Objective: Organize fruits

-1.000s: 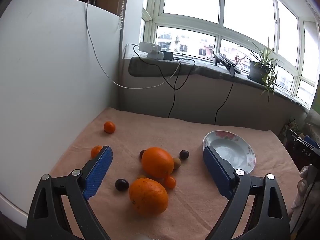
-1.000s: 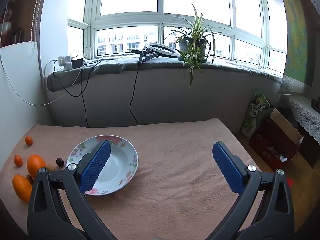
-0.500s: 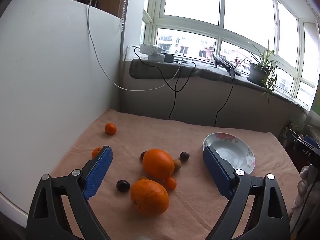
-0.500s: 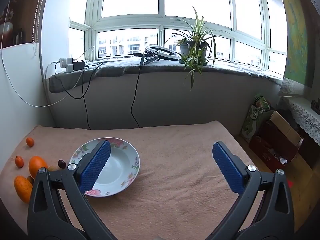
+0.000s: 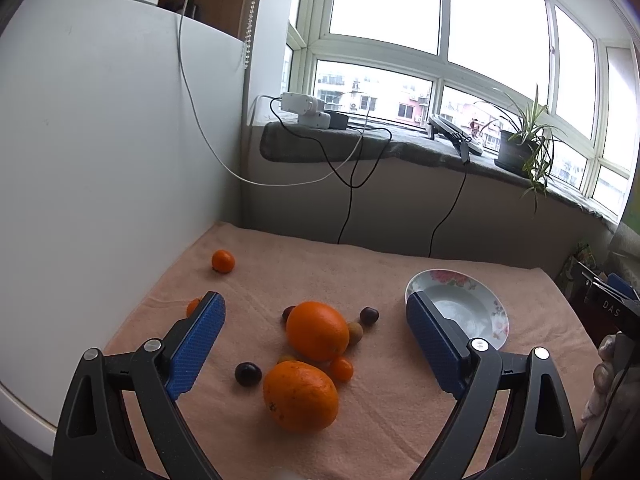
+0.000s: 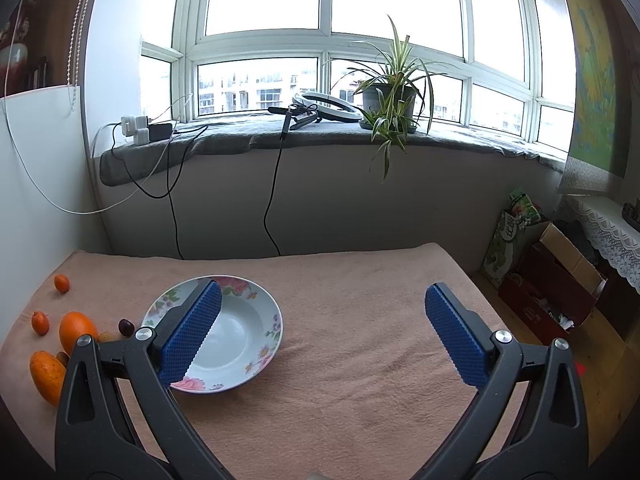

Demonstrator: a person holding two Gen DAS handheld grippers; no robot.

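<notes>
Two big oranges sit between my left fingers (image 5: pixel 316 344): near orange (image 5: pixel 300 396) and far orange (image 5: pixel 317 331), close together mid-left on the pink-covered tabletop (image 5: pixel 400 280). Left fingers spread wide, holding nothing, above the cloth. Small stuff around them: dark plum (image 5: pixel 248 373) left of the near orange, tiny orange fruit (image 5: pixel 341 368) between the two on the right, brownish fruit (image 5: pixel 355 333) touching the far orange's right side, another dark plum (image 5: pixel 369 315) just beyond it. One small orange (image 5: pixel 223 261) sits far left near the white panel (image 5: pixel 100 160), another partly hidden behind my left blue pad. Floral bowl (image 6: pixel 240 340) is empty, right of the fruit cluster, well apart from it. Right fingers (image 6: pixel 324 332) also spread wide and empty, left pad overlapping the bowl in view.
</notes>
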